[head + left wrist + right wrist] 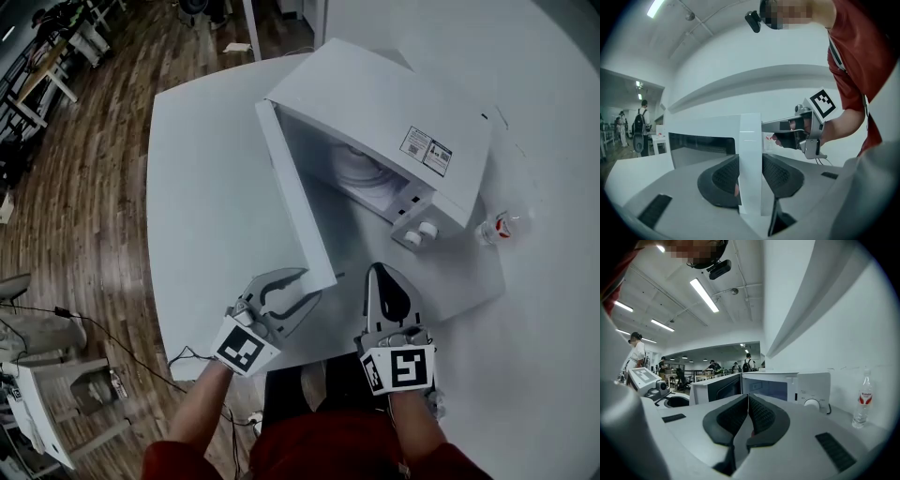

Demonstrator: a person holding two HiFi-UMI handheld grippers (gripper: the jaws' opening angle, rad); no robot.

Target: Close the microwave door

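Observation:
The white microwave (394,122) stands on a white table (206,169) with its door (291,197) swung wide open toward me. My left gripper (298,292) is at the door's free end. In the left gripper view the door's white edge (751,140) stands upright between the two dark pads (724,176), which press on it from both sides. My right gripper (378,272) hovers just to the right of the door's end, in front of the microwave's open front, and its pads (761,411) meet with nothing between them.
A clear plastic bottle (497,228) with a red label stands right of the microwave, near its two knobs (422,232). The table's front edge runs just below both grippers. Wooden floor, cables and other tables lie to the left. People stand in the far background.

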